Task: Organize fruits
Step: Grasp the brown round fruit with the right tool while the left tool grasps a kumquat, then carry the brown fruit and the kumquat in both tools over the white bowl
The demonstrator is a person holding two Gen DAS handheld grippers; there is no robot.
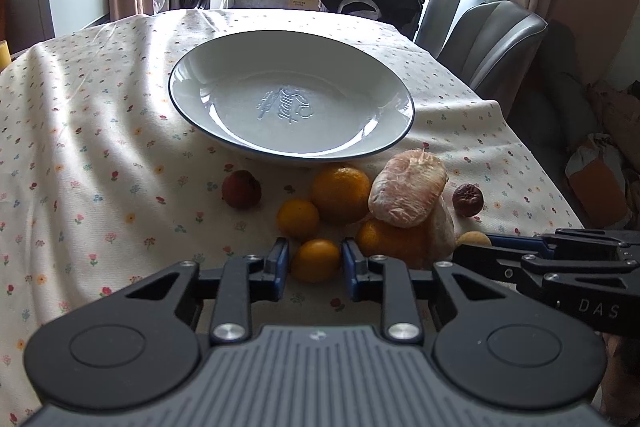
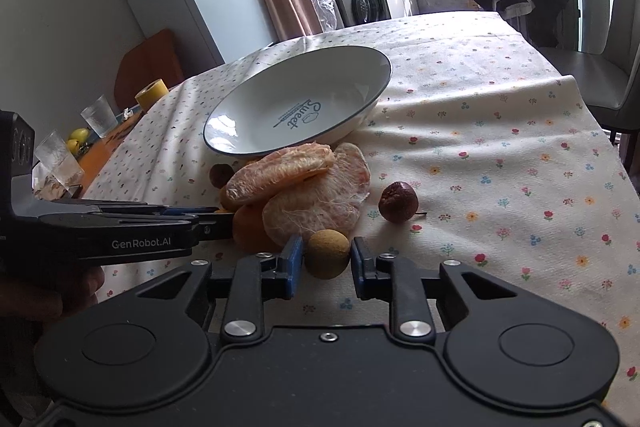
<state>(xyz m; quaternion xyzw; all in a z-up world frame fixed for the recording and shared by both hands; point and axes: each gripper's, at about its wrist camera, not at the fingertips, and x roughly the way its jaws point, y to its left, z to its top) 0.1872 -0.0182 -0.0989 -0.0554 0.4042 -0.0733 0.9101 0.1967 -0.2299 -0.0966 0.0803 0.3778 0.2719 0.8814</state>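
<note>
Tablecloth (image 1: pixel 100 147): both grippers seemingly straddle fruit, unclamped.

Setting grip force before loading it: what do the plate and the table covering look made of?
The plate looks like glazed ceramic: glossy white with bright window glare, a thin dark rim line and a printed word in its well. The tablecloth looks like matte woven cotton-type fabric with a small flower print; it wrinkles and drapes over the table edge.

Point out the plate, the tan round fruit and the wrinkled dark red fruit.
plate (image 2: pixel 240 143): right wrist view, near rim.
tan round fruit (image 2: pixel 328 253): right wrist view, middle, between open fingers.
wrinkled dark red fruit (image 2: pixel 398 202): right wrist view, middle of its skin.
</note>
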